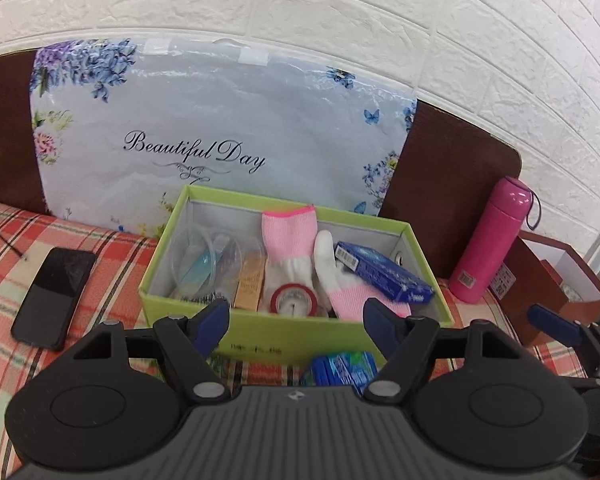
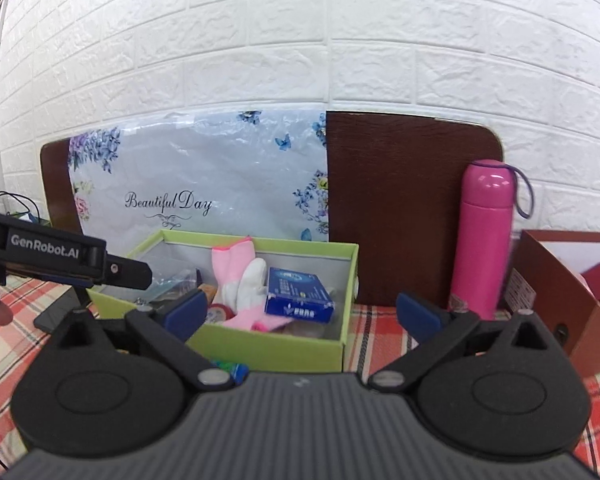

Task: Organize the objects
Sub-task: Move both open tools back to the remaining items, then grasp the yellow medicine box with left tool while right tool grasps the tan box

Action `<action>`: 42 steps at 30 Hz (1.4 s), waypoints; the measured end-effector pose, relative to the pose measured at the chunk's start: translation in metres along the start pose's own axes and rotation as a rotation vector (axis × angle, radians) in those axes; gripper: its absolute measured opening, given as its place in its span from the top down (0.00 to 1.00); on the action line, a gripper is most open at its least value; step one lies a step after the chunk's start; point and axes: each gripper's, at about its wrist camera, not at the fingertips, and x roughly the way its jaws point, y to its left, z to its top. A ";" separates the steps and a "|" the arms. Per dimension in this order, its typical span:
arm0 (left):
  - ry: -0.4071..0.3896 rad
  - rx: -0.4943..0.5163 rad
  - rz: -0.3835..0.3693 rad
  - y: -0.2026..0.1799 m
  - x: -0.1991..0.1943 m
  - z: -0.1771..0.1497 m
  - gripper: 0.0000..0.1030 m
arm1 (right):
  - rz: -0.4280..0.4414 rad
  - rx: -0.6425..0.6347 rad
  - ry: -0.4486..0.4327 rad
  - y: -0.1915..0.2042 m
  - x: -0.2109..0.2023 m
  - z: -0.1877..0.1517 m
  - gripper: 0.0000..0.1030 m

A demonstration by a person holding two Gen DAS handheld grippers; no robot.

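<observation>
Half the blue packet (image 1: pixel 342 370), perhaps gum, hides behind the left tongs (image 1: pixel 296 322).

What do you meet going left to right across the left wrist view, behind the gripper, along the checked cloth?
black phone → green box → pink bottle → brown box

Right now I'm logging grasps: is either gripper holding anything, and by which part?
Nothing is held. The left gripper and right gripper are both open, with nothing between their fingers, in front of the green box.
</observation>
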 end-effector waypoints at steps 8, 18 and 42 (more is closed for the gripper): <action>0.026 0.000 -0.004 -0.003 -0.026 -0.034 0.25 | 0.019 0.082 0.042 -0.002 -0.044 -0.032 0.00; 0.073 -0.041 -0.005 0.019 -0.048 -0.093 0.25 | 0.035 0.107 0.152 0.014 -0.065 -0.087 0.00; 0.133 0.024 0.143 0.066 0.014 -0.109 0.29 | 0.019 0.114 0.228 0.021 -0.070 -0.120 0.00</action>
